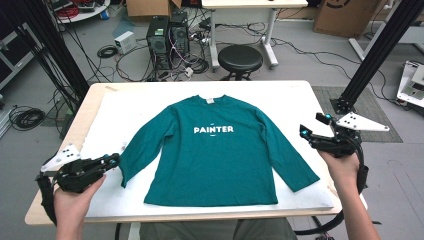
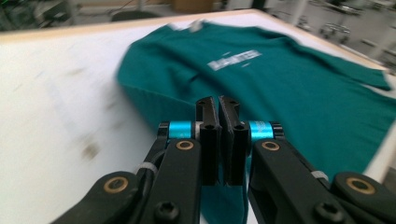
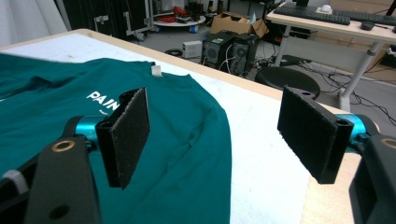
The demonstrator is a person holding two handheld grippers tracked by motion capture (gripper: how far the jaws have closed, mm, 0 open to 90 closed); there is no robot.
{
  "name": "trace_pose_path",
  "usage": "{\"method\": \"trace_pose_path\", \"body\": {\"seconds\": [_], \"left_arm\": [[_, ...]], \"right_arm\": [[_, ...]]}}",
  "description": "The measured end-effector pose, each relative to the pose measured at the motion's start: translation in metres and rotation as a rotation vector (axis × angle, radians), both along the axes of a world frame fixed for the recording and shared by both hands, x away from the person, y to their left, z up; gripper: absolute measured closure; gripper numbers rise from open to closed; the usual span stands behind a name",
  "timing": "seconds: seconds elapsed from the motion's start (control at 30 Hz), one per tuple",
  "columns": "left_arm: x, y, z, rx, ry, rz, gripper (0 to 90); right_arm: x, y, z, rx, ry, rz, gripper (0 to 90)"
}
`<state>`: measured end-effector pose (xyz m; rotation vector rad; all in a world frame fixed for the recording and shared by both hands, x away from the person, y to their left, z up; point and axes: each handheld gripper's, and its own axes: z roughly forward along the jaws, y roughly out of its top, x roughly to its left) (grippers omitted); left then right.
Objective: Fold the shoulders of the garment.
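A green shirt (image 1: 212, 150) lies flat in the middle of the table (image 1: 95, 97), on a white cloth (image 1: 112, 112) that covers most of the top. Its front faces up, with the white word PAINTER across the chest. The neck points to the far edge and the bottom hem runs along the near edge. Both long sleeves spread out and down, one toward the near left corner and one toward the near right corner.

The left claw (image 1: 114, 160) is at the near left corner, just beside the end of the left sleeve. In the left gripper view its two black jaws are pressed together, and I cannot see any cloth between them. That view is blurry.

The right claw (image 1: 312, 128) is by the right edge of the table, above the right sleeve and not touching it. Its jaws are spread wide with nothing between them.

A black stool (image 1: 240, 59) and two computers (image 1: 167, 35) stand on the floor past the far edge.
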<state>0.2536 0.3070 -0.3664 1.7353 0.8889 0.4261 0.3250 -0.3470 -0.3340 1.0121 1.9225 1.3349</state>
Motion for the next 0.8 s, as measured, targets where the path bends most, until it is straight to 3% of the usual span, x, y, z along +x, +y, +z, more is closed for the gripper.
{"method": "trace_pose_path", "body": {"seconds": [0.03, 0.1, 0.17, 0.23, 0.27, 0.3, 0.33, 0.37, 0.4, 0.53, 0.73, 0.8], "left_arm": [[0.0, 0.0, 0.0, 0.0, 0.0, 0.0, 86.9], [0.003, -0.027, 0.009, 0.01, -0.019, -0.083, 86.9], [0.004, -0.035, 0.011, 0.022, -0.023, -0.107, 86.9], [0.007, -0.061, 0.013, 0.026, -0.017, -0.182, 86.9], [0.007, -0.061, 0.013, 0.026, -0.017, -0.182, 86.9], [0.009, -0.077, 0.013, 0.035, -0.014, -0.228, 86.9], [0.009, -0.077, 0.013, 0.035, -0.014, -0.228, 86.9], [0.01, -0.091, 0.012, 0.04, -0.011, -0.268, 86.9], [0.01, -0.091, 0.012, 0.04, -0.011, -0.268, 86.9], [0.015, -0.12, 0.005, 0.071, 0.026, -0.343, 86.9], [0.018, -0.146, -0.003, 0.08, 0.051, -0.39, 86.9], [0.019, -0.162, -0.006, 0.1, 0.059, -0.431, 86.9]], "right_arm": [[0.0, 0.0, 0.0, 0.0, 0.0, 0.0, 25.9], [0.0, 0.0, 0.0, -0.003, -0.004, 0.004, 25.9], [0.001, 0.0, 0.0, -0.004, -0.004, 0.004, 25.9], [0.001, 0.0, 0.0, -0.007, -0.006, 0.004, 25.9], [0.001, 0.0, 0.0, -0.007, -0.006, 0.005, 25.9], [0.001, 0.0, -0.001, -0.006, -0.008, 0.006, 25.9], [0.0, 0.0, -0.001, -0.002, 0.0, 0.001, 25.9], [0.001, 0.0, -0.001, -0.008, -0.006, 0.006, 25.9], [0.001, 0.0, -0.001, -0.008, -0.006, 0.004, 25.9], [0.0, 0.001, -0.001, -0.008, 0.0, 0.005, 25.9], [0.0, 0.002, -0.001, -0.014, 0.0, 0.007, 25.9], [0.0, 0.003, -0.001, -0.014, 0.0, 0.006, 25.9]]}}
